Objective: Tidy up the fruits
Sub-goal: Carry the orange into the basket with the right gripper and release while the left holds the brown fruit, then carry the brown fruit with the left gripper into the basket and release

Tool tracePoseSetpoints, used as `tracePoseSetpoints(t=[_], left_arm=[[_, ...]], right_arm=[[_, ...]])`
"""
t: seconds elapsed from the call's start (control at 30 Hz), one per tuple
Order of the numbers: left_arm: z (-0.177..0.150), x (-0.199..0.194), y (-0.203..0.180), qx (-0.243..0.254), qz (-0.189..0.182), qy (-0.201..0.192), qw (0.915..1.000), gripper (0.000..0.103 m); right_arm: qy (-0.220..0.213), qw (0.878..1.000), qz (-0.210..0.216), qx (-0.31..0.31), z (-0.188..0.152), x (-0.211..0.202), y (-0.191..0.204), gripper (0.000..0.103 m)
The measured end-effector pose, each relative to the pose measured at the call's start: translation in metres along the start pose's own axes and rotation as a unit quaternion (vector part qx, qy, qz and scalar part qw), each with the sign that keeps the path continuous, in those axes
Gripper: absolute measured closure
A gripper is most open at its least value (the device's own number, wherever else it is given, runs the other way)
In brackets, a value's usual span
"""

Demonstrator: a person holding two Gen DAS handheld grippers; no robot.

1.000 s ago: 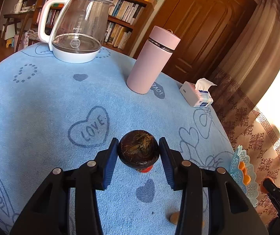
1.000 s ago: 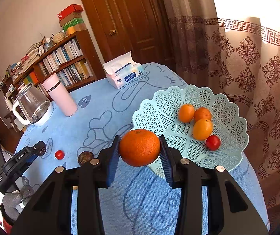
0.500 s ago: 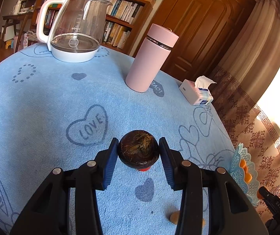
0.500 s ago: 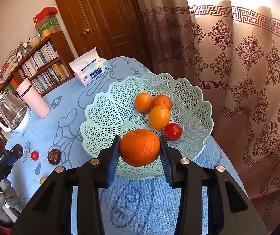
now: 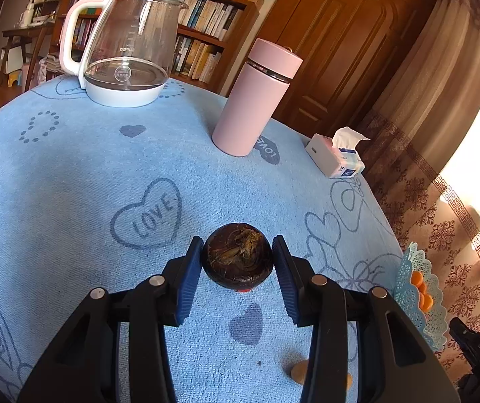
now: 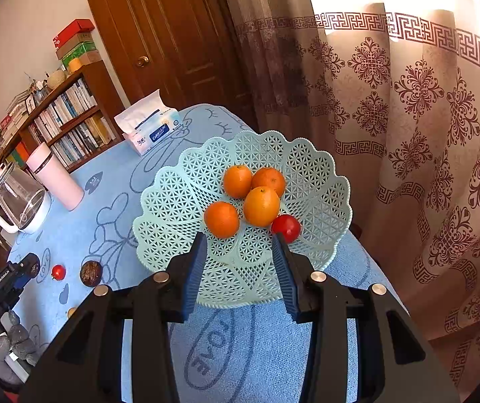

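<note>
- Covering the round table, a blue cloth (image 5: pixel 72 174) carries printed hearts and "LOVE" marks.
- Left gripper (image 5: pixel 238 262) pinches a dark brown fruit (image 5: pixel 238 257) between its blue pads, above the cloth.
- Right gripper (image 6: pixel 240 252) has its jaws spread with nothing between them, over the near rim of the basket (image 6: pixel 179 201).
- Four oranges (image 6: pixel 261 206) and a red fruit (image 6: pixel 286 228) lie together in the basket.
- On the cloth left of the basket sit a small red fruit (image 6: pixel 58 272) and the brown fruit.
- A glass kettle (image 5: pixel 126 50), pink flask (image 5: pixel 253 100) and tissue box (image 5: pixel 334 156) stand further back.
- Bookshelves (image 5: pixel 203 47), a wooden door (image 6: pixel 179 33) and patterned curtains (image 6: pixel 408 117) surround the table.
</note>
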State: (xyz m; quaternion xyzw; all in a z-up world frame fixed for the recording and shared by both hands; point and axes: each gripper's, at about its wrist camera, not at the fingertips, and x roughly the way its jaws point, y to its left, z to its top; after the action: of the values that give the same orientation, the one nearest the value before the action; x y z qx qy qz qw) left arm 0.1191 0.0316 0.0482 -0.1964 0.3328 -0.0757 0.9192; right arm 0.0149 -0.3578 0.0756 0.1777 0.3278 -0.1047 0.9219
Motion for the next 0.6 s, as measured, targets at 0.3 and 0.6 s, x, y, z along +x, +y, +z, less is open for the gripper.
tracePoseSetpoints(t=[0.3, 0.6], left_arm=[[-0.001, -0.002, -0.006, 0.011, -0.005, -0.003, 0.9999, 0.060], [-0.004, -0.007, -0.022, 0.029, -0.018, -0.002, 0.9994, 0.060]], right_arm=[[-0.010, 1.000, -0.008, -0.009, -0.013, -0.014, -0.005, 0.061], [-0.008, 1.000, -0.003, -0.015, -0.031, -0.024, -0.013, 0.061]])
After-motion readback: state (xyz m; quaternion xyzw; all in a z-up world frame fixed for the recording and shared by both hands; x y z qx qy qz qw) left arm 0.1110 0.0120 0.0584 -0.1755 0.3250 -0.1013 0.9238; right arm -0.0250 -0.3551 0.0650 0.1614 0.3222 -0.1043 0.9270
